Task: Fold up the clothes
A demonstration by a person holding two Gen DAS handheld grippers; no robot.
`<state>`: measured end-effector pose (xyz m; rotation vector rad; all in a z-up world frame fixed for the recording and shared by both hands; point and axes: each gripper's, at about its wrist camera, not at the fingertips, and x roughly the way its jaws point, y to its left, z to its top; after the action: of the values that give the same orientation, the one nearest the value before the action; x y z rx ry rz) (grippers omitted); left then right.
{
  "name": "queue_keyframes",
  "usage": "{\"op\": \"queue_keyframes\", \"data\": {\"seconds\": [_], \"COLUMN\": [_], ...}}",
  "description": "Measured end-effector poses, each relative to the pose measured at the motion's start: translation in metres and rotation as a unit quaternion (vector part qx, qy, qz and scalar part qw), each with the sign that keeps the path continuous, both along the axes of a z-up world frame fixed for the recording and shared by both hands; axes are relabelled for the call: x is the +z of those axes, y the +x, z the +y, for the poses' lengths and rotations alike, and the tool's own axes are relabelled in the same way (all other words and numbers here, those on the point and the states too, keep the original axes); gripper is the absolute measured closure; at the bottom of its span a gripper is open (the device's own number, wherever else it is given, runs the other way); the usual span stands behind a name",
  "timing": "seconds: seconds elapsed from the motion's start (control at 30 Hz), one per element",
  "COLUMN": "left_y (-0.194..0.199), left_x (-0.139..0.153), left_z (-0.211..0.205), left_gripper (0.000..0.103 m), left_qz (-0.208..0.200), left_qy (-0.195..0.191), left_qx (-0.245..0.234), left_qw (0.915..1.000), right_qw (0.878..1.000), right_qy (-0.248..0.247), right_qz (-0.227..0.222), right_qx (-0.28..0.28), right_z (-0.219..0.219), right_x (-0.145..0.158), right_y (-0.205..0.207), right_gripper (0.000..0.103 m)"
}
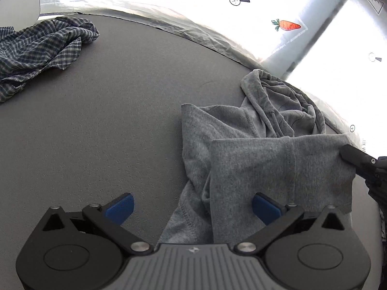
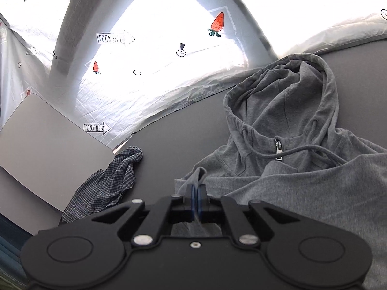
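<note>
We find the grey hoodie [image 1: 254, 149] lying partly folded on the dark worktop [image 1: 108, 120], at the centre right of the left wrist view, with one panel doubled over the body and the hood bunched toward the far edge. The right hand-held gripper [image 2: 196, 191] is clamped on a fold of the hoodie fabric, its blue pads pressed together with cloth pinched between them at the lower centre of its own view. The left hand-held gripper [image 1: 191, 205] stands wide apart, holding nothing; its right pad rests over the folded panel, its left pad over bare worktop.

We judge the main risk to be a one-sided pull: with only one grip engaged, drawing the fabric could drag the doubled panel askew or undo the fold. The drawstring and the bunched hood may also catch and wrinkle the stack.

The right wrist view alone shows the zipper pull [image 2: 278, 148], the drawstring and the hood opening. The left wrist view alone shows the panel's hem. A checked shirt [image 1: 41, 50] lies crumpled at the upper left, well apart from the hoodie
</note>
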<state>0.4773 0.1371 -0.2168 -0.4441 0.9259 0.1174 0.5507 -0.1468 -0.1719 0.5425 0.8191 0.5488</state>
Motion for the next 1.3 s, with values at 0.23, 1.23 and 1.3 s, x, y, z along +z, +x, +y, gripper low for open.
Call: {"op": "queue_keyframes", "data": {"seconds": [0.23,1.23,1.3], "left_y": [0.021,0.039,0.04], "left_x": [0.014,-0.028,-0.028], "left_z": [-0.017,-0.046,-0.045], "left_gripper": [0.0,0.0,0.0], "left_qz": [-0.012,0.046,0.045], "left_qy": [0.039,0.137,0.136], "left_qx": [-0.034,-0.094,-0.098], "left_qw": [0.9986,0.985,0.9848], "right_qw": [0.995,0.96,0.962], "right_qy": [-0.015,-0.167,-0.174], "right_qz": [0.011,0.141,0.142], "right_qx": [-0.098,-0.173,-0.157], "right_z": [-0.06,-0.109,-0.109], "right_x": [0.004,-0.07,-0.068], "right_y": [-0.005,-0.017,-0.014], "right_gripper": [0.1,0.098,0.098]}}
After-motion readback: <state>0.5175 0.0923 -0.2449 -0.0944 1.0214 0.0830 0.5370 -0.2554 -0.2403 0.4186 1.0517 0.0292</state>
